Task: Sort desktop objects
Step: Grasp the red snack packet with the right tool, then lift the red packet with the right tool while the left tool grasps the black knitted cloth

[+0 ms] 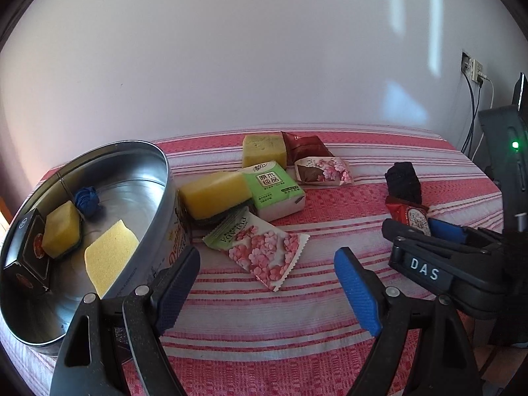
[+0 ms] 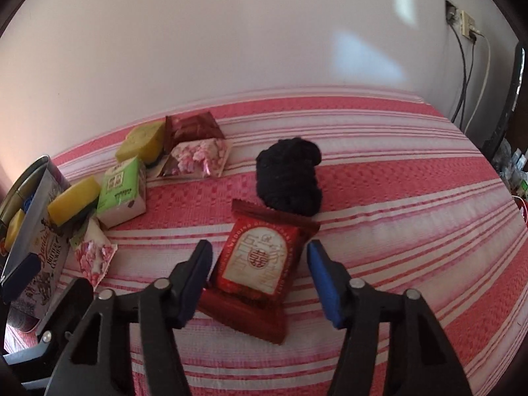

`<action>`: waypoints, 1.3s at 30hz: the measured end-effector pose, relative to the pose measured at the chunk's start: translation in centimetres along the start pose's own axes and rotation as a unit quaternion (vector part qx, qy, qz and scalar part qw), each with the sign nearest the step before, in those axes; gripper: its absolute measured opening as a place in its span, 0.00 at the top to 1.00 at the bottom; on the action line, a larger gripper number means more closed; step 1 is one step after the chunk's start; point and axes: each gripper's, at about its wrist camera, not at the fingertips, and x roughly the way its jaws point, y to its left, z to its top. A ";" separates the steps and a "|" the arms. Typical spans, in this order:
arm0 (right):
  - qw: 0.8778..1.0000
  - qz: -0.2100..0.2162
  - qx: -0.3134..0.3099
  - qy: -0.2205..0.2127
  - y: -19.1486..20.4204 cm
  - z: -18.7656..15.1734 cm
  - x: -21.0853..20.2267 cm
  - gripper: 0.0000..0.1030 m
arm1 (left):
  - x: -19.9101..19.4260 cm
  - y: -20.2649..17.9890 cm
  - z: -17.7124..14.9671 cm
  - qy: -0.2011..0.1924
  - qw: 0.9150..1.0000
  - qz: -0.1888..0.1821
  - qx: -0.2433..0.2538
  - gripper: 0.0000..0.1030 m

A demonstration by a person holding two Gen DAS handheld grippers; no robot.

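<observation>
Your right claw (image 2: 259, 279) straddles the red snack packet (image 2: 260, 264), one finger on each long side, because that is the narrow way across it and the claw can span it there. The left finger looks to be at the packet's edge, but the blue pad on the right stands clear of it, so nothing is gripped; the claw is about half wide. The packet lies flat on the striped cloth of the table (image 2: 412, 198), its far end just against the black knitted bundle (image 2: 290, 181). Coming in steeply from above keeps you off that bundle.

Your left claw (image 1: 267, 292) hangs wide and empty over bare cloth, just beside the round cookie tin (image 1: 99, 165). It seems parked there to stay out of the right claw's way while keeping the tin in sight.

The tin is plainly the collecting place: it already holds a black box (image 1: 28, 254), two yellow sponges (image 1: 62, 229) and a blue knitted piece (image 1: 87, 199). Left outside it are a yellow sponge (image 1: 214, 193) touching its wall, a green tissue pack (image 1: 275, 186), a flowered sachet (image 1: 260, 247) in front, and behind these another sponge (image 1: 264, 148), a dark red packet (image 1: 305, 147) and a second flowered sachet (image 1: 325, 171). The sorting looks roughly a third done.
</observation>
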 end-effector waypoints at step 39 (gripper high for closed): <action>0.952 -0.063 0.114 -0.278 -6.4 -1.2 -9.6 0.59 | -0.3 -5.4 3.3 -0.036 0.998 -0.027 0.049 0.17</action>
